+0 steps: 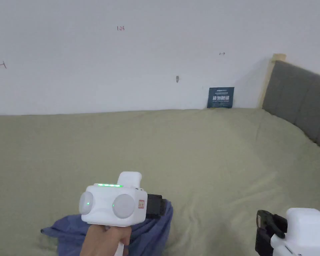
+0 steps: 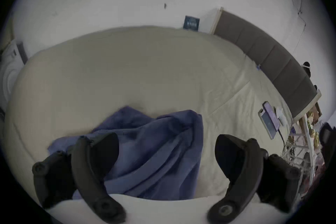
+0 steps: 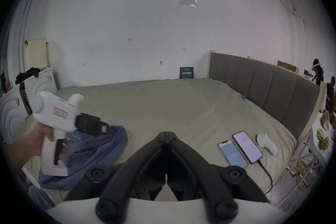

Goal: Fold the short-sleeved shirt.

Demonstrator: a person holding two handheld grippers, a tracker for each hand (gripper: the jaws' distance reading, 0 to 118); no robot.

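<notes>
Left claw (image 2: 167, 153): jaws wide apart, gripping nothing; it hovers over the shirt, held by a hand (image 1: 106, 238) on a white handle.
Right claw (image 3: 166, 137): jaws together at the tips with nothing between them; it hangs above bare sheet, well apart from the shirt.
Shirt (image 2: 154, 146): a blue short-sleeved shirt, crumpled in a loose heap on the bed, directly below and ahead of the left claw; in the left gripper view its folds run between the two open jaws and one jaw overlaps its edge. From the right claw it lies off to the left.
Bed (image 1: 196, 150): covered with a pale olive sheet, lightly creased, stretching ahead of both claws to the white wall.
Headboard (image 3: 263, 86): grey padded panels, ahead and to the right of the right claw.
Phones (image 3: 240, 151): two, screens lit, side by side on the sheet just right of the right claw; a dark cable runs from the nearer end of one.
White device (image 3: 267, 143): lying on the sheet beside the phones, further right.
Dark blue sign (image 1: 221, 97): leaning against the wall at the far edge of the bed.
</notes>
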